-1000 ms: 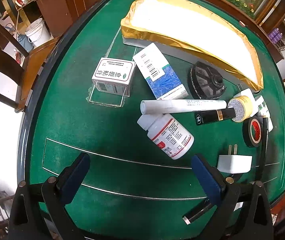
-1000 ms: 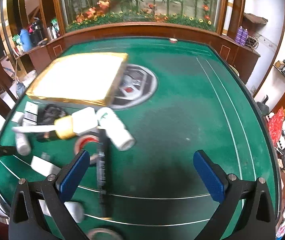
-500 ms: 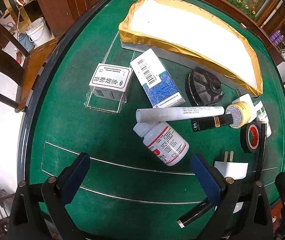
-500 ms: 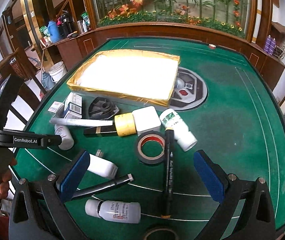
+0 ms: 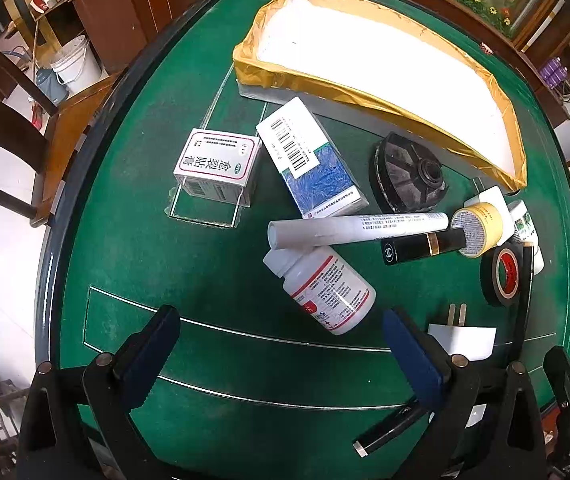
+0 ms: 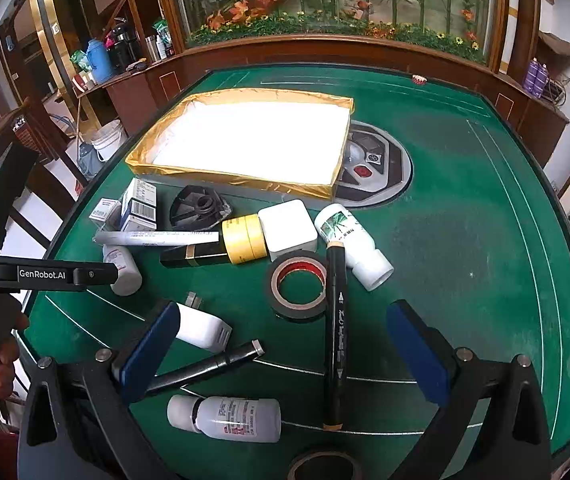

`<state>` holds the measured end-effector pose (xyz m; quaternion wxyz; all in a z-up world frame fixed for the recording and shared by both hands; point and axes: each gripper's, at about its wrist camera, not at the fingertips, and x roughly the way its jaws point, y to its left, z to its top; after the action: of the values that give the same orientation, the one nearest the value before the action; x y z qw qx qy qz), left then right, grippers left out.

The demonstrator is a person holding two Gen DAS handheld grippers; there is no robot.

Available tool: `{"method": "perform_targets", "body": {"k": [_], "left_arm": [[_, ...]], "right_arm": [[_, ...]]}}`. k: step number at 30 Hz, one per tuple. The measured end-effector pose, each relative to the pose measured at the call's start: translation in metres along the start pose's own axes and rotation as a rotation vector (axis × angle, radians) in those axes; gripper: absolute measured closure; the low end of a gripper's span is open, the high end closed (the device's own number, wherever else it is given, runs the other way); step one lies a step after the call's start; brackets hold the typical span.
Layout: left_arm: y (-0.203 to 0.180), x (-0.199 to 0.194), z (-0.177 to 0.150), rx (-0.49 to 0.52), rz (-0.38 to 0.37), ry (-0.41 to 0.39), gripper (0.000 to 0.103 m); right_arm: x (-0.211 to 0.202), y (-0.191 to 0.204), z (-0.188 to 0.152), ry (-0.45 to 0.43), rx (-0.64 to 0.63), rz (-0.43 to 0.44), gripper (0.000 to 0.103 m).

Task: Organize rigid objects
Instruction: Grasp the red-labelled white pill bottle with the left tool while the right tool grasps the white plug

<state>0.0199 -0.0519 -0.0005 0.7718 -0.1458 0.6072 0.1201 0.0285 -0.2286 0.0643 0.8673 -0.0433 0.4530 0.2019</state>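
On the green table (image 6: 465,240), two boxes (image 5: 215,166), three tape rolls (image 6: 299,284).

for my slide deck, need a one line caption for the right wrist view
Open right claw hovers over a black marker, tape roll and bottles on green felt.

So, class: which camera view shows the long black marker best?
The right wrist view: the black marker lies in full, cap to end, beside the black tape roll. The left wrist view shows only a thin, curved sliver of it at the edge.
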Motion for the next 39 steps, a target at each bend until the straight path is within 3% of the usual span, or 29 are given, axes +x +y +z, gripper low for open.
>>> {"method": "perform_targets", "body": {"k": [17,23,25,34,39], "left_arm": [[-0.002,0.021,0.013,-0.035,-0.015,0.044,0.002],[-0.014,0.030,0.019,-0.001,-0.024,0.061,0.024],[-0.018,0.032,0.022,0.017,-0.040,0.063,0.046],[-0.019,0.030,0.009,0.064,-0.110,0.064,0.047],[0.000,0.029,-0.003,0.050,-0.142,0.081,0.047]], "right_arm": [[0.004,0.000,-0.007,0.040,-0.015,-0.001,0.000],[0.006,0.001,-0.008,0.052,-0.015,0.002,0.000],[0.006,0.002,-0.007,0.053,-0.019,0.005,0.000],[0.018,0.021,-0.005,0.105,-0.117,0.080,0.000],[0.032,0.041,-0.005,0.158,-0.190,0.151,0.013]]}}
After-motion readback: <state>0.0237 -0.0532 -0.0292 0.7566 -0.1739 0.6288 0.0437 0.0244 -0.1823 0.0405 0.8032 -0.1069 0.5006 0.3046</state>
